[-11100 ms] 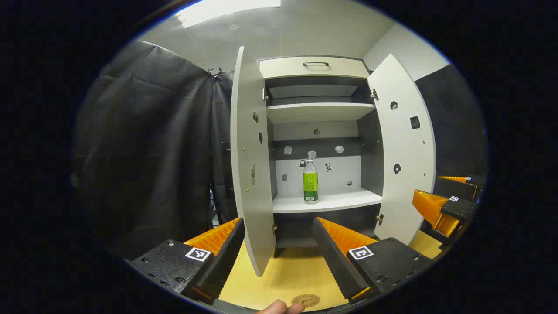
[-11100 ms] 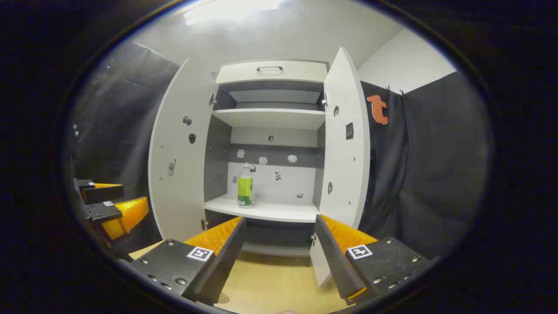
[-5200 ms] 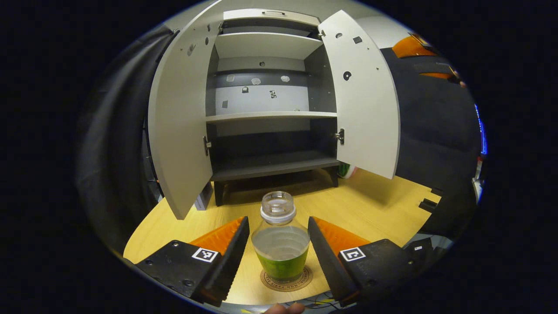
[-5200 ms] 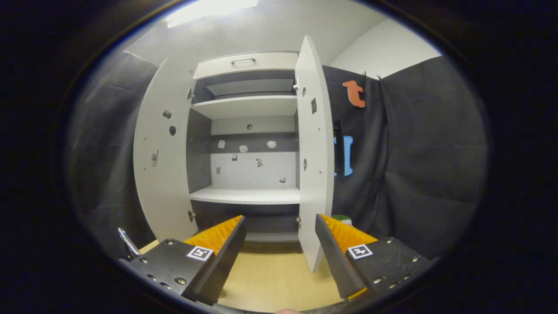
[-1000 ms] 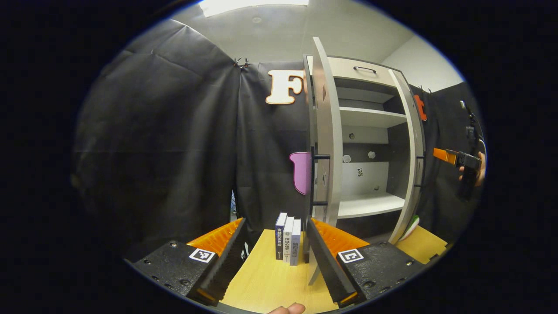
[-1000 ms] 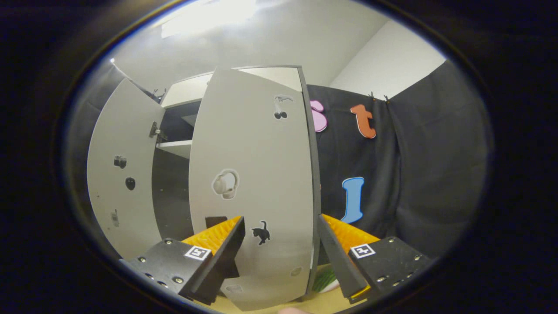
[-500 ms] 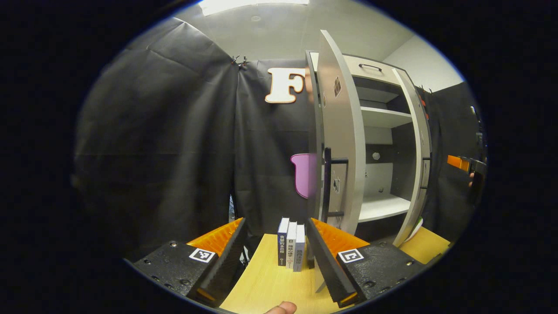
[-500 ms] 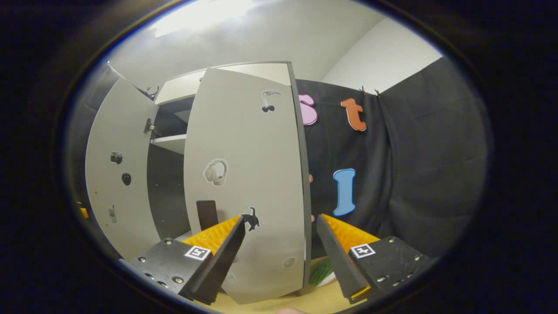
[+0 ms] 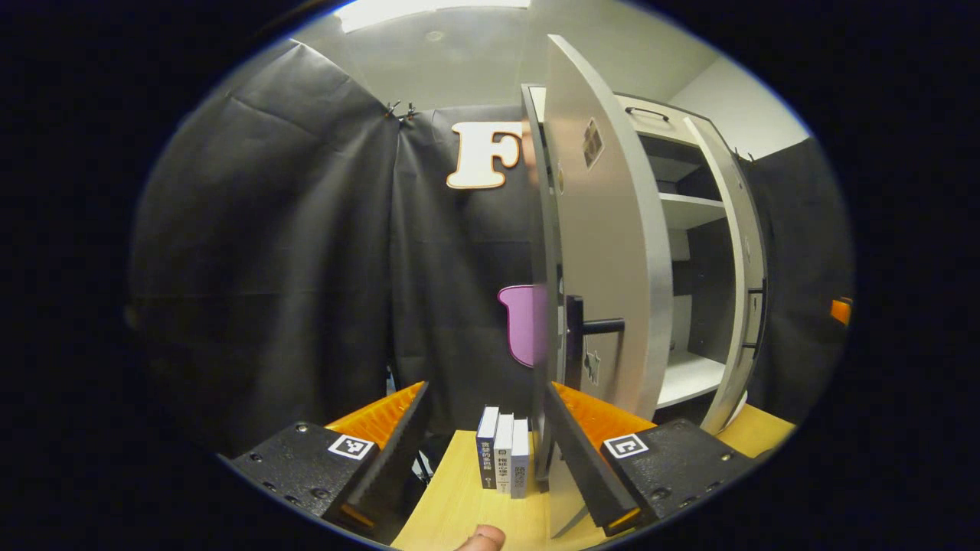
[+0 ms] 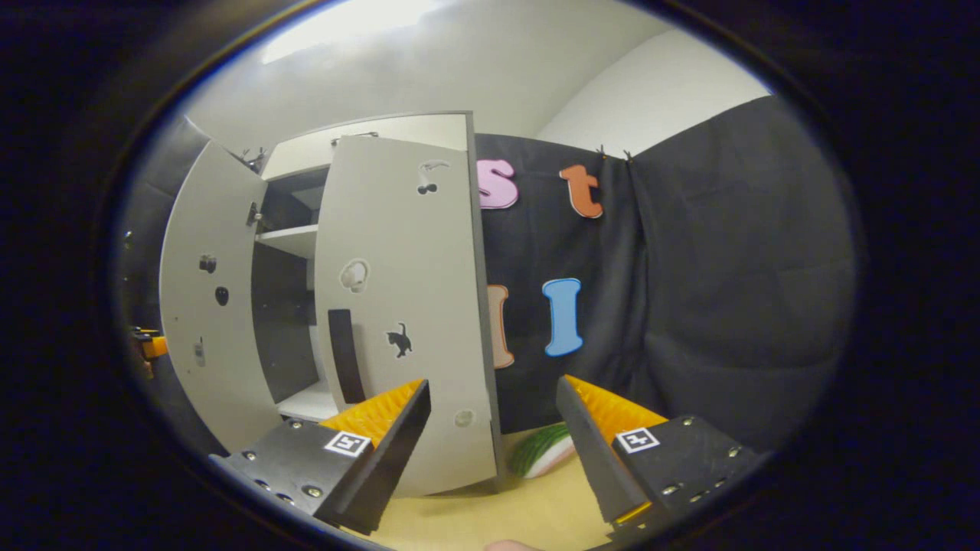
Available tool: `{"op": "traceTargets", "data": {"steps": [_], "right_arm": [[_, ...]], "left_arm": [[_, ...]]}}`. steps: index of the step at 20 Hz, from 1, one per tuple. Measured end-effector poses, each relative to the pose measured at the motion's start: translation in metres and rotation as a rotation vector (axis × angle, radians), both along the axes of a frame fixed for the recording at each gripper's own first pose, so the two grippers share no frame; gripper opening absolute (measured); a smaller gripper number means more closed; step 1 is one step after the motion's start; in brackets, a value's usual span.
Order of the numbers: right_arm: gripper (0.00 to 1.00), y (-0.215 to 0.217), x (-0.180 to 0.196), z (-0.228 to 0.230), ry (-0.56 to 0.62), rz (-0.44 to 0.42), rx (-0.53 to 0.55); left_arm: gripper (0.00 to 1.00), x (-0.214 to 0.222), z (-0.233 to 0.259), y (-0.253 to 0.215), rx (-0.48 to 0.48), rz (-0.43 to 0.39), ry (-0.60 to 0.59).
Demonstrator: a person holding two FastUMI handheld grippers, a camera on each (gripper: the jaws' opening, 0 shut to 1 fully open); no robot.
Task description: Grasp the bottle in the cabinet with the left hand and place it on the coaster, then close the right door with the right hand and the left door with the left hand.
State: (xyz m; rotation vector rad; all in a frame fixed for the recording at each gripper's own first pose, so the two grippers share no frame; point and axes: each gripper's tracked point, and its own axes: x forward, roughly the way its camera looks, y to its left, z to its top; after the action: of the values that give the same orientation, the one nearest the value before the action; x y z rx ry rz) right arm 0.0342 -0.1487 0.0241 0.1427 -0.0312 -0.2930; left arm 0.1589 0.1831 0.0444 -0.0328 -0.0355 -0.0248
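Left hand-held gripper (image 9: 482, 436): jaws wide apart, empty, at left door (image 9: 605, 252). Right hand-held gripper (image 10: 494, 428): likewise, by right door (image 10: 398, 306).

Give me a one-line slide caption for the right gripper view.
Open right gripper faces the partly closed right door; left door stands open.

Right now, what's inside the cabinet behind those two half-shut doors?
Through the gap, the cabinet shows two bare white shelves and a dark back wall. The left door and right door cover the rest.
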Motion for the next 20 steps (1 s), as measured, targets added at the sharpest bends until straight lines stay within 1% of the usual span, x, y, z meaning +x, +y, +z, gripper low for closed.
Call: {"op": "traceTargets", "data": {"steps": [3,4,5,6,7,8,10,12,16,17,18,20], "right_arm": [[1.0,-0.022,-0.03,-0.016,0.015,-0.049,0.022],[0.99,-0.029,-0.039,-0.02,0.02,-0.066,0.026],[0.98,-0.033,-0.046,-0.024,0.024,-0.077,0.03],[1.0,-0.036,-0.053,-0.026,0.025,-0.084,0.031],[1.0,-0.037,-0.059,-0.027,0.024,-0.087,0.028],[1.0,-0.038,-0.064,-0.028,0.026,-0.087,0.02],[1.0,-0.038,-0.071,-0.029,0.032,-0.089,0.002],[1.0,-0.035,-0.077,-0.029,0.035,-0.082,0.006],[1.0,-0.033,-0.083,-0.031,0.037,-0.084,0.007],[1.0,-0.033,-0.086,-0.034,0.044,-0.089,0.012],[1.0,-0.034,-0.087,-0.036,0.049,-0.092,0.016],[1.0,-0.034,-0.089,-0.036,0.052,-0.098,0.017]], "left_arm": [[0.89,0.001,0.001,-0.004,-0.013,0.011,0.005],[0.92,0.0,0.001,-0.005,-0.009,0.018,0.007],[0.92,0.0,0.001,-0.009,-0.004,0.017,0.006],[0.92,-0.001,0.002,-0.014,-0.006,0.008,0.007],[0.89,-0.002,0.001,-0.02,-0.01,-0.006,0.01],[0.92,-0.003,0.002,-0.026,-0.018,-0.019,0.013],[0.92,-0.004,0.002,-0.036,-0.02,-0.03,0.018],[0.92,-0.003,0.004,-0.04,-0.018,-0.033,0.015],[0.92,-0.005,0.004,-0.066,-0.028,-0.064,0.019],[0.89,-0.004,0.004,-0.071,-0.033,-0.071,0.022],[0.92,-0.004,0.005,-0.076,-0.034,-0.078,0.017],[0.92,-0.003,0.006,-0.085,-0.03,-0.088,0.012]]}}
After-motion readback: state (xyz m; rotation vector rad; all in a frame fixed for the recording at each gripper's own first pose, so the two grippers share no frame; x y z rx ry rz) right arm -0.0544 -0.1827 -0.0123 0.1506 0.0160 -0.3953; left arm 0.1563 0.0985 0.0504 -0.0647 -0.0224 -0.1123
